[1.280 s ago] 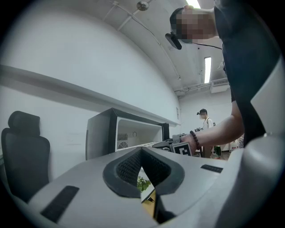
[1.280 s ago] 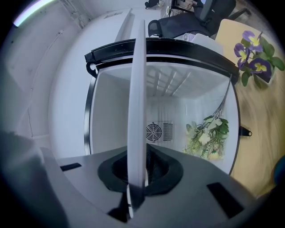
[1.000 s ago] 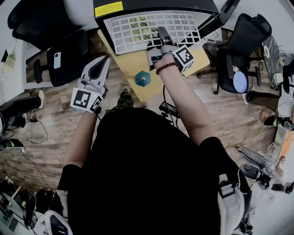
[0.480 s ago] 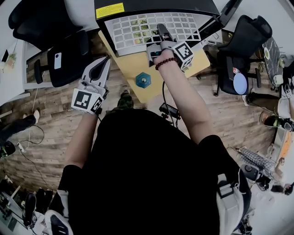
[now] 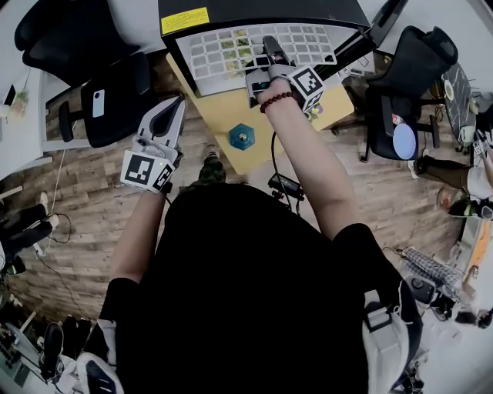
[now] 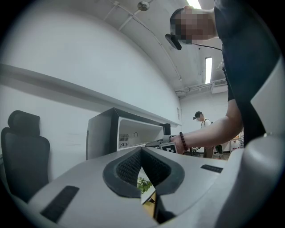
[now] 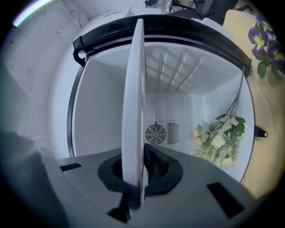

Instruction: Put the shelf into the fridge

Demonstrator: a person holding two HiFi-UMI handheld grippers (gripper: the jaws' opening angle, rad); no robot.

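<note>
Right gripper [image 5: 271, 54], clamped on the shelf [image 5: 219, 52], has slid it farther into the fridge [image 5: 262, 11]; insertion advancing; left gripper [image 5: 176, 105] idle, jaws together, empty.

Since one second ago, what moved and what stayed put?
The right gripper, jaws shut on the white shelf, pushed it a little farther into the fridge, so less of the shelf sticks out. Nothing was grabbed or let go. The left gripper stayed left of the table, jaws together and empty. The blue thing on the table did not move.
</note>
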